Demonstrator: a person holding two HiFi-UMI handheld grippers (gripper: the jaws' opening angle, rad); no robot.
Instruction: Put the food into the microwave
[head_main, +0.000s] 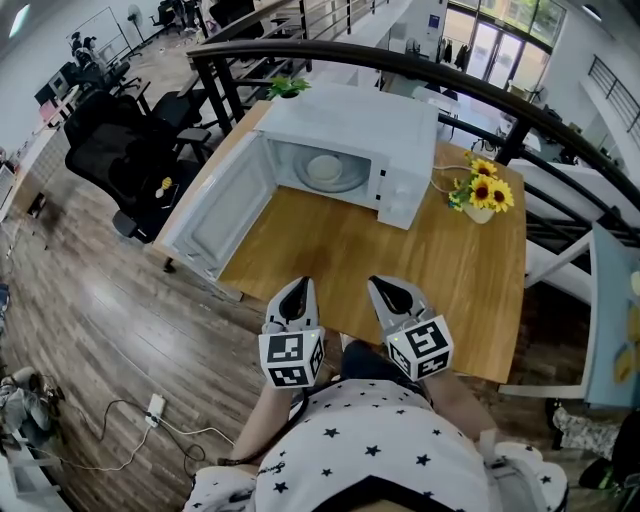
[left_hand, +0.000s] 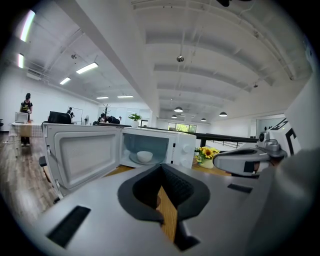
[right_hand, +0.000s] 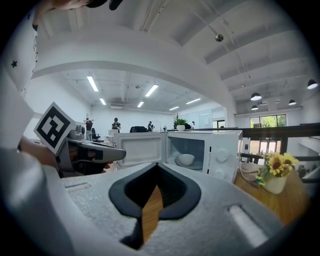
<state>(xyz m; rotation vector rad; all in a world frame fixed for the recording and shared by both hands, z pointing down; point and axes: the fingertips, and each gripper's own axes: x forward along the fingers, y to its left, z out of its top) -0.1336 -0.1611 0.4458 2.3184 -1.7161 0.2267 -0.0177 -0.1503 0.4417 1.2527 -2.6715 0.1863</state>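
A white microwave (head_main: 345, 135) stands at the back of the wooden table (head_main: 450, 290) with its door (head_main: 215, 215) swung open to the left. Inside, on the glass turntable, sits a white bowl (head_main: 325, 167), also seen as the bowl (left_hand: 144, 156) in the left gripper view and the bowl (right_hand: 186, 159) in the right gripper view. My left gripper (head_main: 297, 287) and right gripper (head_main: 385, 287) hover side by side over the table's near edge, well short of the microwave. Both point toward it, and both are shut with nothing between the pads. The left gripper (left_hand: 161, 166) and the right gripper (right_hand: 158, 165) show their tips meeting.
A vase of sunflowers (head_main: 482, 193) stands to the right of the microwave, with a cable beside it. A black railing (head_main: 560, 115) curves behind the table. Office chairs (head_main: 110, 150) stand on the wooden floor to the left, beyond the open door.
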